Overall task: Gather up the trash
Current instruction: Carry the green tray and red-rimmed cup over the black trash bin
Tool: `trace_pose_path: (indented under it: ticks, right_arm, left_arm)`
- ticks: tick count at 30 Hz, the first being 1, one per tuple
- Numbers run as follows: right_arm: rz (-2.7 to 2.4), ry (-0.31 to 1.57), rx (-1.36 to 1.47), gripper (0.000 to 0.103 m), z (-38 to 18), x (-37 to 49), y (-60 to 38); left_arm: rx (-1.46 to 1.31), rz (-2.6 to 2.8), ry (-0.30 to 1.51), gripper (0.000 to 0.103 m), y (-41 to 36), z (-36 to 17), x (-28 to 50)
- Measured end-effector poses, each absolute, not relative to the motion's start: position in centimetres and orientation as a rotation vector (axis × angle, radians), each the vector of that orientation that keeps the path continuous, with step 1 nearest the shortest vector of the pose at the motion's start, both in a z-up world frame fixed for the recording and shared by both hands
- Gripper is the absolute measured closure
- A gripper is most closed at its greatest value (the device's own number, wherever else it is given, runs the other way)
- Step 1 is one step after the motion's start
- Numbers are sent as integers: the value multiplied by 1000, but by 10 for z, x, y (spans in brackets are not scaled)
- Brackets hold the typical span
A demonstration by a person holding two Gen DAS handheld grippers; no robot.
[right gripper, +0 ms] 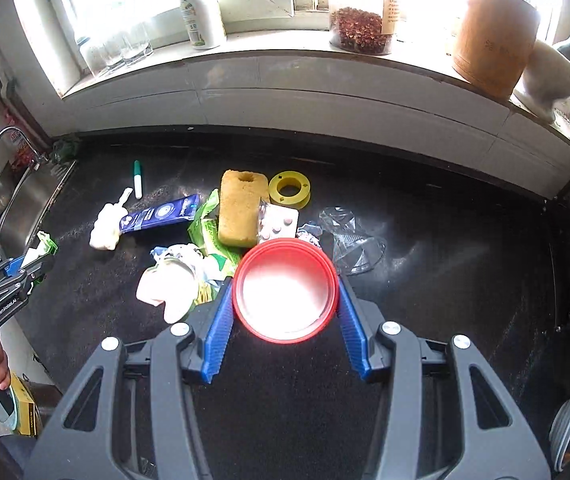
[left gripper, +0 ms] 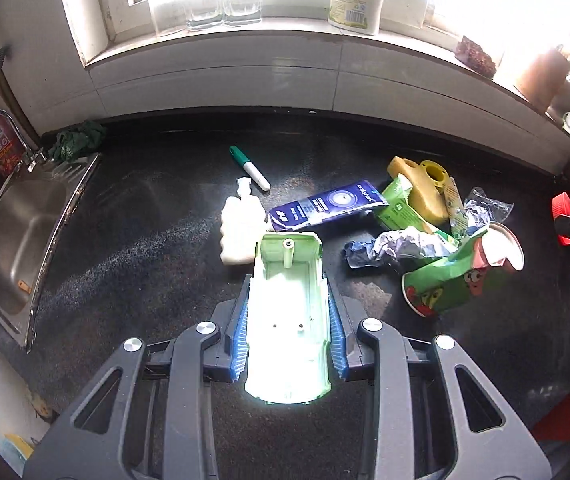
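Your left gripper (left gripper: 289, 276) jaws grasp a pale green plastic shell (left gripper: 288, 320); your right gripper (right gripper: 285, 284) clamps a red lid (right gripper: 285, 290). Both hang above the table (right gripper: 445, 280). The left gripper's body reads "GenRobot.AI".

Pale green tray (left gripper: 287, 312), red lid (right gripper: 285, 290) – blue fingers (right gripper: 217, 334), black counter (right gripper: 445, 248)
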State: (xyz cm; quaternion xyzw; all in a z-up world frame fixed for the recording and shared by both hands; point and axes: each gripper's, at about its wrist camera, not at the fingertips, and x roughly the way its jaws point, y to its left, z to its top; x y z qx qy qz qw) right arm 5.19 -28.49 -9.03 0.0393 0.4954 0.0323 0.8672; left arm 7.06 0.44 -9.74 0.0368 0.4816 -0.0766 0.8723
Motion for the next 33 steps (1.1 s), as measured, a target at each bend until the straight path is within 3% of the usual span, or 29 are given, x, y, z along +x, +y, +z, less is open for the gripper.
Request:
trace_pose_path:
  ticks: [9,16,24,33]
  right_arm:
    - [101,1033,65,54,-85,19,-285]
    - [211,1001,-19,54,-71,21,-239]
    - [600,1003,-159,54,-82,14,-78]
    - [1077,1142,-282,54,-136,-33,135]
  left_arm:
    - [63,-135,987,71,-5,-86,35]
    - [-2,-26,969,71,34,-78,4]
    - [-155,243,1010,71,142,-103,-63]
    - [-376,492,1124,71,271,-188,-164]
